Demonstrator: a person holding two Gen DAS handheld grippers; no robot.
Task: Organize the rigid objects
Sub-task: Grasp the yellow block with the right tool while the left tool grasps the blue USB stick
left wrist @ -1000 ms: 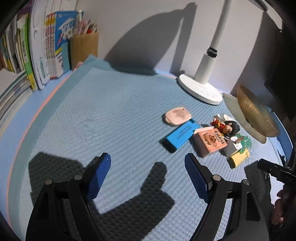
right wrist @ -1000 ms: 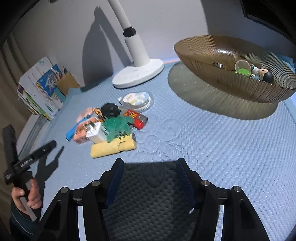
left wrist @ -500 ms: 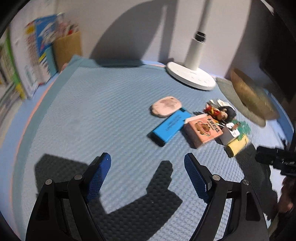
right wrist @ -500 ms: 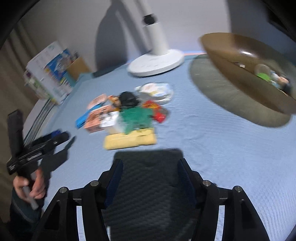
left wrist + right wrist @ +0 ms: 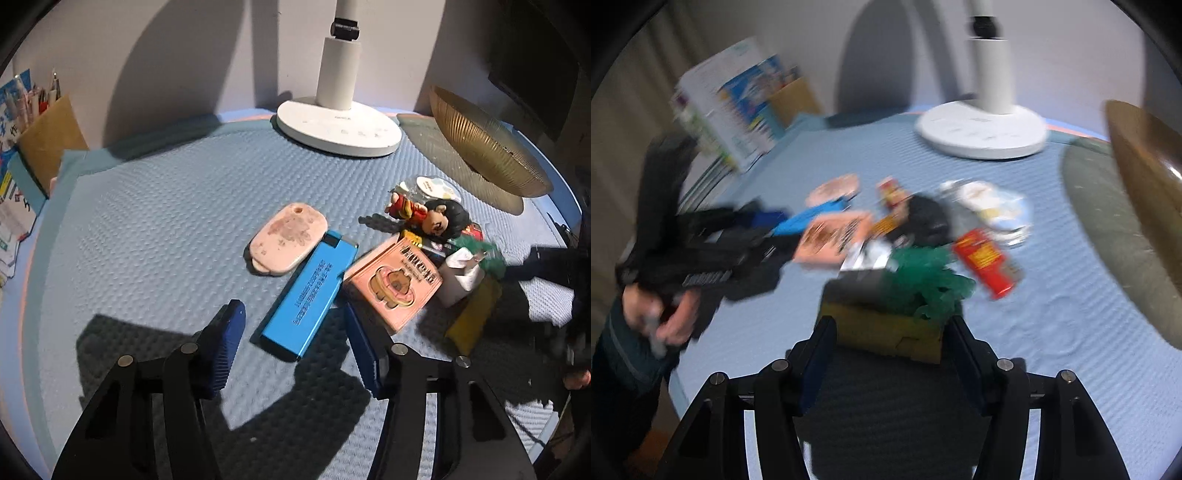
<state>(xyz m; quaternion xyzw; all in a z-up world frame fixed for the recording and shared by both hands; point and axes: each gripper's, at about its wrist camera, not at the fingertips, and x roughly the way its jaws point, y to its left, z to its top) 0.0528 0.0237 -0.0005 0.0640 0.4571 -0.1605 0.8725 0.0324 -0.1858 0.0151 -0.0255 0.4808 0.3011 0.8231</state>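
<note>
A pile of small objects lies on the blue mat [image 5: 147, 229]: a pink oval case [image 5: 288, 238], a blue flat box [image 5: 312, 291], a pink card box [image 5: 395, 282], a dark-haired figurine [image 5: 432, 216], a green toy [image 5: 931, 284], a yellow block [image 5: 886, 332] and a red packet [image 5: 986, 260]. My left gripper [image 5: 295, 347] is open, its fingers on either side of the blue box's near end. My right gripper [image 5: 890, 354] is open, with the yellow block's near edge between its fingertips. That view is blurred.
A white lamp base [image 5: 340, 127] stands at the back. A ribbed golden bowl [image 5: 484, 146] sits at the right. Books and a brown pen holder [image 5: 48, 136] line the left edge. The other hand-held gripper [image 5: 701, 251] shows at the left in the right wrist view.
Both grippers have moved in toward the pile. The left one now straddles the blue box; the right one has reached the yellow block. Both stay open.
</note>
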